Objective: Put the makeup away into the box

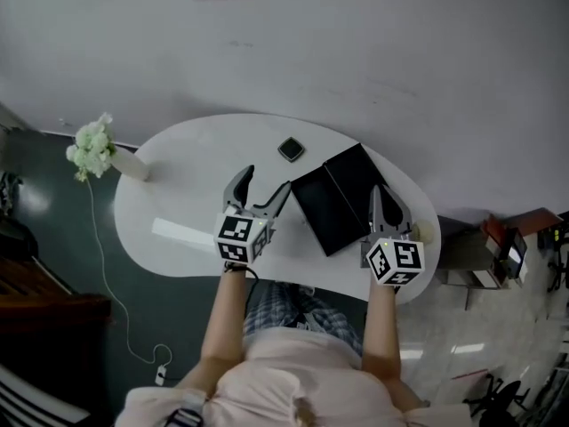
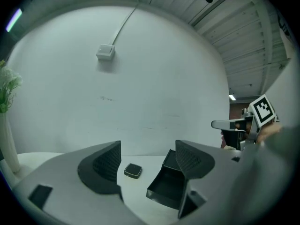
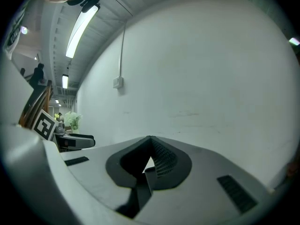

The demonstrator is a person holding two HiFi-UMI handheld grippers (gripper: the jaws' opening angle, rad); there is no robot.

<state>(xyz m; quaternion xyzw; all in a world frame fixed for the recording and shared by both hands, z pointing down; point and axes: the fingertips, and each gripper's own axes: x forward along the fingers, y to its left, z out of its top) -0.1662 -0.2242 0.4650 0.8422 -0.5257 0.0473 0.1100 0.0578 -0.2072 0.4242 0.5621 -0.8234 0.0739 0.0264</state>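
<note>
A small black square makeup compact (image 1: 291, 149) (image 2: 133, 170) lies on the white table (image 1: 187, 158), just beyond the open black box (image 1: 333, 198) (image 2: 168, 185). The box's lid is folded back flat, and the inside looks empty. My left gripper (image 1: 265, 181) (image 2: 146, 157) is open with nothing between its fingers. It hovers just left of the box and points toward the compact. My right gripper (image 1: 380, 194) (image 3: 150, 140) is shut on nothing, at the box's right edge.
A white vase of pale flowers (image 1: 93, 149) (image 2: 6, 125) stands at the table's left end. A small beige object (image 1: 428, 231) sits at the right rim. The wall runs close behind the table. A cable (image 1: 107, 274) trails on the floor at the left.
</note>
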